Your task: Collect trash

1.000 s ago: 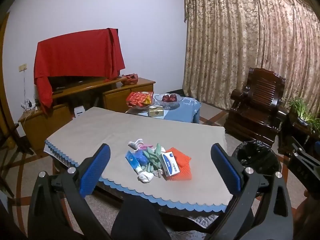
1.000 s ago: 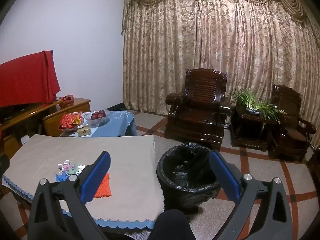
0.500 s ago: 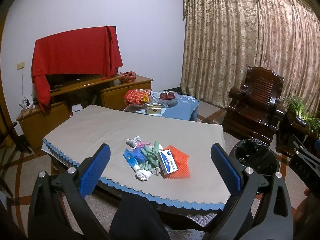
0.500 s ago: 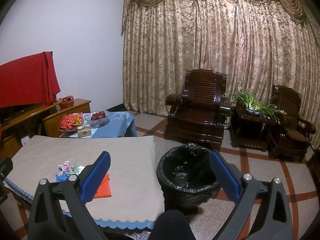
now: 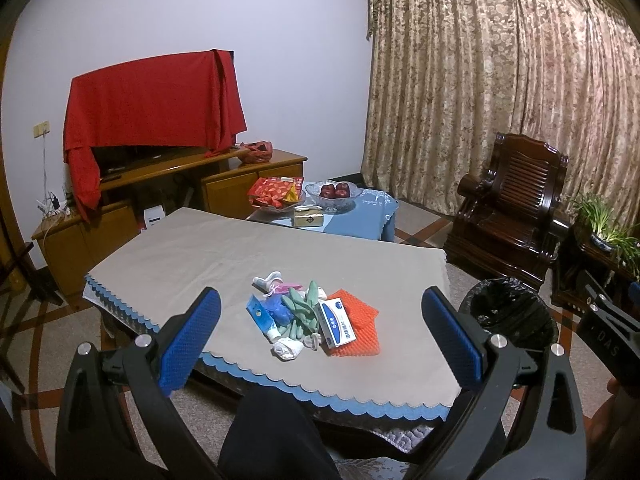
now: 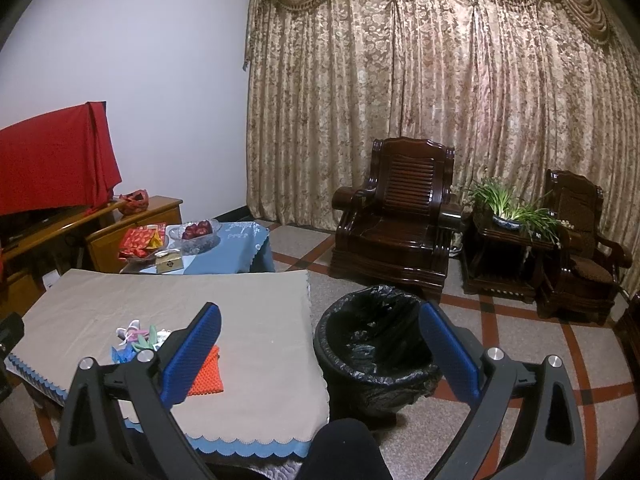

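Observation:
A pile of trash lies near the front of the table (image 5: 192, 256): a white and blue box (image 5: 335, 323), an orange mesh pad (image 5: 362, 330), green gloves (image 5: 301, 313), a blue tube (image 5: 262, 317) and a crumpled white tissue (image 5: 287, 349). My left gripper (image 5: 320, 340) is open and empty, held back from the pile and above the table's front edge. A bin with a black bag (image 6: 374, 346) stands on the floor right of the table. My right gripper (image 6: 320, 356) is open and empty, aimed between the table corner and the bin. The orange pad also shows in the right wrist view (image 6: 208, 376).
A low blue-covered side table (image 5: 360, 216) with a fruit bowl (image 5: 333, 193) and snack packs (image 5: 276, 190) stands behind the table. Dark wooden armchairs (image 6: 396, 216) and a plant stand (image 6: 508, 240) line the curtain. A wooden cabinet (image 5: 132, 208) with a red cloth is at the left.
Both views have shifted only slightly. The left gripper's view has drifted a little so the pile sits slightly left and higher. Both grippers stay open.

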Available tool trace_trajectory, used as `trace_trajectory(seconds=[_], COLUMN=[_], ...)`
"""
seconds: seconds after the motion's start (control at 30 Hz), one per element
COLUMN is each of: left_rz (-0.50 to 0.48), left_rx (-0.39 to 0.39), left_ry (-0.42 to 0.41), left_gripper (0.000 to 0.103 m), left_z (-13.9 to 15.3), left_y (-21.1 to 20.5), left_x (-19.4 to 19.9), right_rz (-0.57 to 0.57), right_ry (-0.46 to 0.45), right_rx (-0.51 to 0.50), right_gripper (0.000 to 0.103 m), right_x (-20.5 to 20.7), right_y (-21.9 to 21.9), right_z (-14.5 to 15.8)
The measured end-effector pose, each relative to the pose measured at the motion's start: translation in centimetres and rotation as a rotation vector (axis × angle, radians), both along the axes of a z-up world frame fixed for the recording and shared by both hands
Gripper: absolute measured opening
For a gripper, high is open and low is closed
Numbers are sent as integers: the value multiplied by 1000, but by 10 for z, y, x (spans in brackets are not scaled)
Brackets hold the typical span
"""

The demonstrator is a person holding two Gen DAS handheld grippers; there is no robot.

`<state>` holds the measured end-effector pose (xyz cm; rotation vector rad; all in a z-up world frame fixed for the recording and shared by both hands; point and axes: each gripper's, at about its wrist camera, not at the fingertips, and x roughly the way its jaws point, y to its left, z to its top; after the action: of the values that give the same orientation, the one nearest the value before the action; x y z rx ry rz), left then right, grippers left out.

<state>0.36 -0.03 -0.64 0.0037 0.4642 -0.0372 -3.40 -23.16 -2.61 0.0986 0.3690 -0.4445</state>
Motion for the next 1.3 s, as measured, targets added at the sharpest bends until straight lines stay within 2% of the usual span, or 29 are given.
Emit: trace_trajectory(seconds=[1.3], left_rz=[-3], left_rx=[-4], left_ry=[6], left_gripper=[98], left_z=[-2], left_y=[-1], left_x=[-2], right_rz=[6], right_ry=[3], right_rx=[-1], right_gripper=[97], right_x=[2], right_y=[4], right_z=[0])
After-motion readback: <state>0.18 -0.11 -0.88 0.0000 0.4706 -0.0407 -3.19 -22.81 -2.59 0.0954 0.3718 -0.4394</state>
